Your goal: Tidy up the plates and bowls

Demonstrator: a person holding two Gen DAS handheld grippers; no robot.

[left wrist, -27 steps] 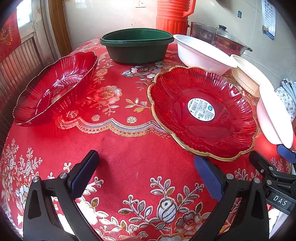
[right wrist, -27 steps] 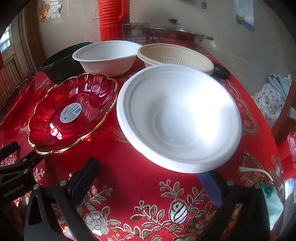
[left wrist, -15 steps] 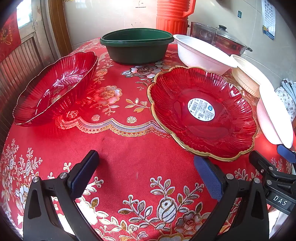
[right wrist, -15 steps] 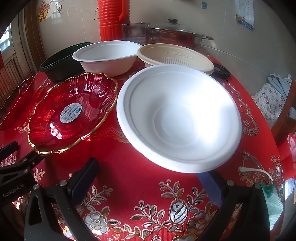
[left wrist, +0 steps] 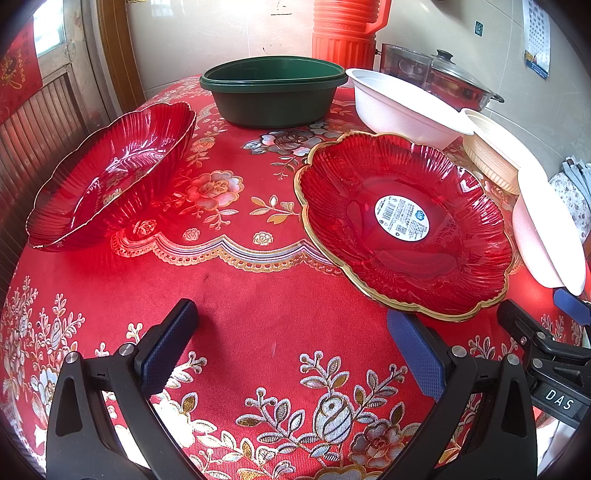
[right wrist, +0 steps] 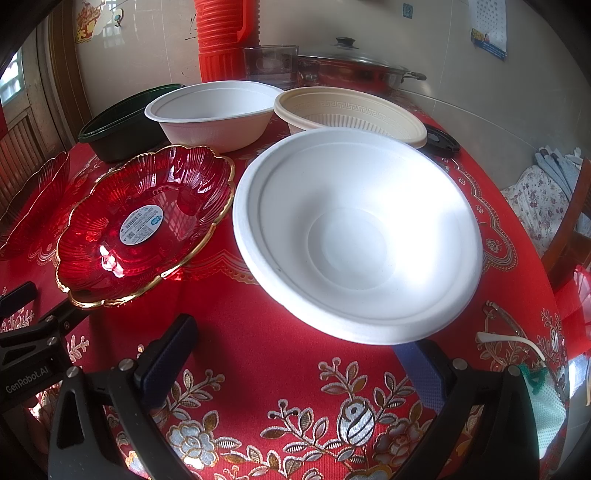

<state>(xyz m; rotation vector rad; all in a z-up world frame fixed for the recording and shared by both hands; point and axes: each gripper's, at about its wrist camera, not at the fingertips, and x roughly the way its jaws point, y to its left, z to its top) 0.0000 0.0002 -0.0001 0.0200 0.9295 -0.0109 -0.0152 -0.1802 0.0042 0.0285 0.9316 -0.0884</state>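
Note:
In the left wrist view my left gripper (left wrist: 291, 343) stands open above the red cloth, nothing between its fingers. Ahead right lies a gold-rimmed red plate (left wrist: 402, 221) with a sticker; a deeper red dish (left wrist: 110, 177) sits at left. A green oval bowl (left wrist: 273, 90) stands at the back, beside a white bowl (left wrist: 402, 107) and a cream bowl (left wrist: 495, 147). In the right wrist view my right gripper (right wrist: 295, 354) is open, just short of a large white bowl (right wrist: 354, 236). The red plate (right wrist: 144, 225) lies left of it. Behind are the white bowl (right wrist: 214, 110), cream bowl (right wrist: 351, 110) and green bowl (right wrist: 122, 125).
A red jug (left wrist: 347, 33) and a lidded steel pot (right wrist: 351, 70) stand by the tiled wall. A black lid (right wrist: 439, 140) lies behind the large white bowl. Cords (right wrist: 509, 336) lie on the cloth at right. A chair with floral fabric (right wrist: 543, 206) stands beyond the table's right edge.

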